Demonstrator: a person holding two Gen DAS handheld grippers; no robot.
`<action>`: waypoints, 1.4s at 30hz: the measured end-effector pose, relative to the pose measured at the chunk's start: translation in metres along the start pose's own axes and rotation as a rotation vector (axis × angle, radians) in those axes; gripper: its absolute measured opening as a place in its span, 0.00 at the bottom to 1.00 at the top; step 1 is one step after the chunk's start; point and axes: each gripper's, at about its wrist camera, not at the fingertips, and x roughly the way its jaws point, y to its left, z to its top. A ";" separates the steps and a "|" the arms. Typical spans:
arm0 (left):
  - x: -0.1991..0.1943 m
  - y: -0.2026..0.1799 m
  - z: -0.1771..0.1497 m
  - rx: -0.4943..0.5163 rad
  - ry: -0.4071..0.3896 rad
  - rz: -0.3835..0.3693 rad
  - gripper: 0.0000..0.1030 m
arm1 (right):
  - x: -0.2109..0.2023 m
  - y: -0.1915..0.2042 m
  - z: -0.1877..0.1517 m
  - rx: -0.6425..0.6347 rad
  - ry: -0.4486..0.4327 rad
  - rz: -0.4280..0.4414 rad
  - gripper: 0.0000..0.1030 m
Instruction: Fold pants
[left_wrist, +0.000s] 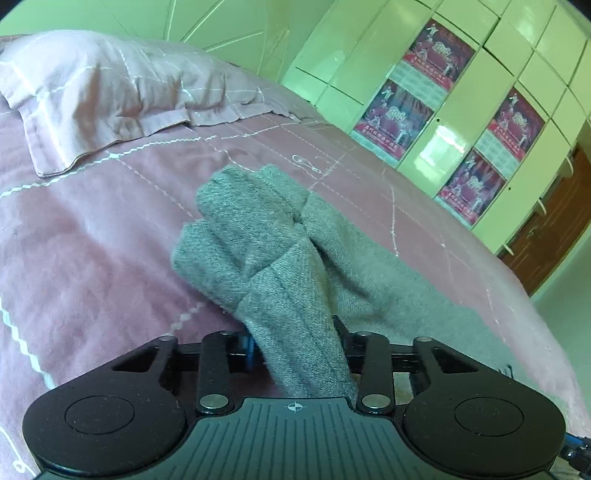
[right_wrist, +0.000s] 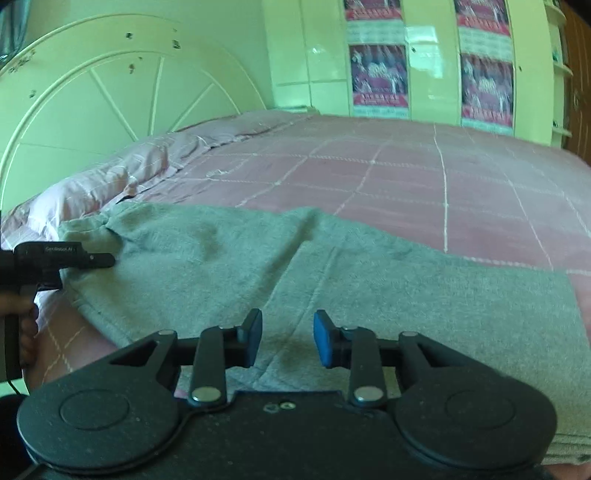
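Observation:
Grey knit pants (left_wrist: 258, 240) lie on a pink bedspread (left_wrist: 92, 240). In the left wrist view a bunched fold of them rises between the fingers of my left gripper (left_wrist: 295, 347), which is shut on the cloth; the fabric hides most of the pads. In the right wrist view the pants (right_wrist: 332, 277) spread flat across the near part of the bed. My right gripper (right_wrist: 287, 341) hovers over them, open, with nothing between its blue pads (right_wrist: 255, 338). At the left edge of that view, the left gripper (right_wrist: 92, 260) pinches the pants' far end, held by a hand (right_wrist: 22, 314).
A pink pillow (left_wrist: 92, 92) lies at the head of the bed, below a pale arched headboard (right_wrist: 110, 92). A light wardrobe with red posters (left_wrist: 443, 92) stands beyond the bed's far side. Bare bedspread (right_wrist: 406, 177) stretches behind the pants.

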 end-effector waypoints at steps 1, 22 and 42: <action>0.001 0.000 0.000 0.009 -0.003 -0.001 0.33 | 0.014 0.005 -0.006 -0.044 0.072 -0.021 0.22; -0.036 -0.341 -0.064 0.674 -0.082 -0.391 0.26 | -0.140 -0.238 -0.093 0.900 -0.351 -0.041 0.51; -0.080 -0.213 -0.117 0.630 0.145 -0.198 0.91 | -0.072 -0.244 -0.090 1.102 -0.158 0.243 0.57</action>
